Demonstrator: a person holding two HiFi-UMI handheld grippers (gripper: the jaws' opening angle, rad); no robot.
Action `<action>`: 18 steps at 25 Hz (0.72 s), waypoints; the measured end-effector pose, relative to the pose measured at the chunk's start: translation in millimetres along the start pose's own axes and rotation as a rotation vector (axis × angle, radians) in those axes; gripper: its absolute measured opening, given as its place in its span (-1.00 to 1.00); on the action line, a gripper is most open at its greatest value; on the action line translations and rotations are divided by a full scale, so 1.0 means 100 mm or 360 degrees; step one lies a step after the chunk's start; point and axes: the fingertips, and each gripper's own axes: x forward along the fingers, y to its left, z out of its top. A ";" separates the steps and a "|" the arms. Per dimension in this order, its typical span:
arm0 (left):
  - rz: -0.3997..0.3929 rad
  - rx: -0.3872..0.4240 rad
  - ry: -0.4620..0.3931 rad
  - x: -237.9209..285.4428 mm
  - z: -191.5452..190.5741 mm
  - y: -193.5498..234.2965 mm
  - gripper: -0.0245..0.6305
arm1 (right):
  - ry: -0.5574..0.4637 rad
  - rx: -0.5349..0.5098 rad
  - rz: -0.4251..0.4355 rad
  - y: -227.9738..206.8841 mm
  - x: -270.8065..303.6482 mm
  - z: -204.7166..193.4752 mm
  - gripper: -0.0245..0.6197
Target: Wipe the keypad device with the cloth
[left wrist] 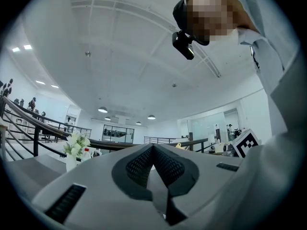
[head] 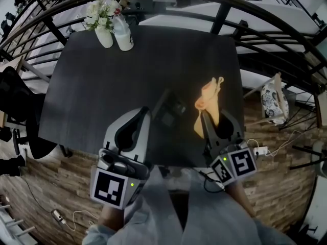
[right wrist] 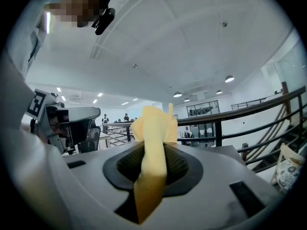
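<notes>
My right gripper (head: 205,117) is shut on a yellow cloth (head: 209,97), held up over the right part of the dark table (head: 102,96). In the right gripper view the cloth (right wrist: 152,143) sticks up from between the jaws and hangs down in front of them. A dark flat keypad device (head: 169,109) sits tilted between the two grippers, hard to make out against the table. My left gripper (head: 145,112) is just left of the device, its tip close to the device's edge. In the left gripper view that left gripper (left wrist: 153,148) is shut with nothing between the pads.
A white vase of flowers (head: 102,23) and a white bottle (head: 123,34) stand at the table's far left corner. A black railing (head: 225,11) curves behind the table. A patterned bag (head: 274,102) and cables lie on the wooden floor to the right.
</notes>
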 end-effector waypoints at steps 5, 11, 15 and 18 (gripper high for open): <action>0.0003 0.0000 0.0010 0.01 -0.01 0.02 -0.89 | -0.0001 -0.0011 0.0003 0.00 0.04 0.00 -0.61; 0.0002 -0.0001 0.0014 0.01 -0.01 0.02 -0.89 | 0.0000 -0.0014 0.0007 0.01 0.05 0.00 -0.61; -0.0010 -0.0003 0.0013 0.01 -0.04 -0.02 -0.89 | -0.0007 -0.0014 0.0003 0.01 0.03 -0.02 -0.61; -0.0016 -0.0003 0.0015 0.02 -0.04 0.00 -0.88 | -0.0001 -0.0004 -0.0004 0.01 0.04 -0.02 -0.61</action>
